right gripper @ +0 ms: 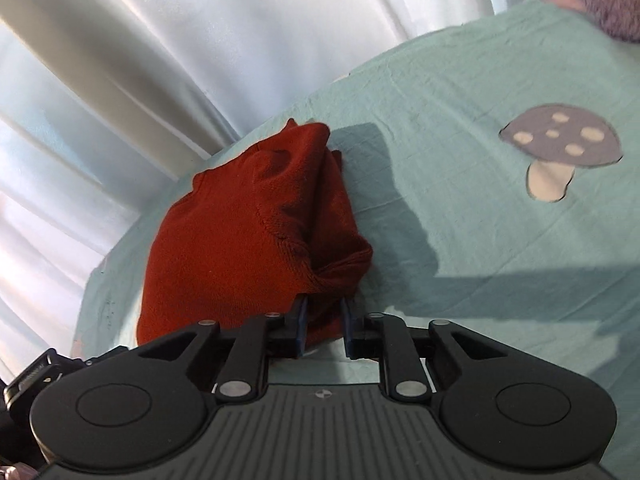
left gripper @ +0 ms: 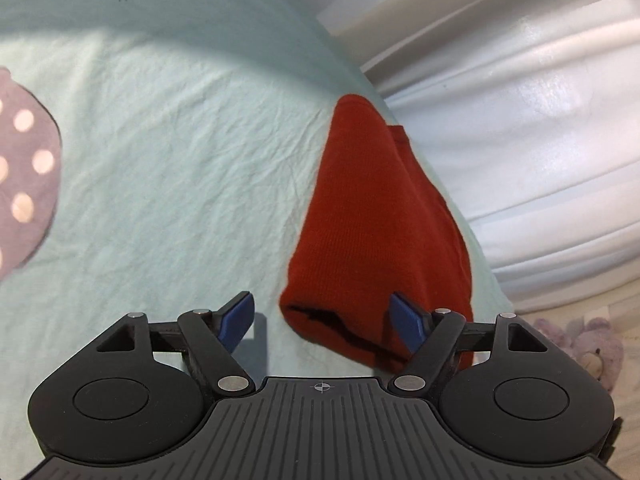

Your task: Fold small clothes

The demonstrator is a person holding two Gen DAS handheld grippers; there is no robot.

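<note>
A: One red knit garment (left gripper: pixel 372 232), folded, sits at the edge of the mint sheet (left gripper: pixel 180 184), right beside the white curtain (left gripper: pixel 520 140). Open sheet lies wide on its other side.

B: Grippers? Two. Left gripper (left gripper: pixel 324 316) has its fingers spread wide, nothing between them, one blue pad (left gripper: pixel 406 320) over the garment's near hem. Right gripper (right gripper: pixel 324 320) has its fingers narrowed on a bunched fold of the garment (right gripper: pixel 240 236).

A: Prints: one spotted mushroom (right gripper: pixel 560 144), flat applique. Sheet is wrinkled cotton, garment ribbed, curtain glossy with pleats. One purple plush (left gripper: pixel 576 344) lies on the wood floor.
</note>
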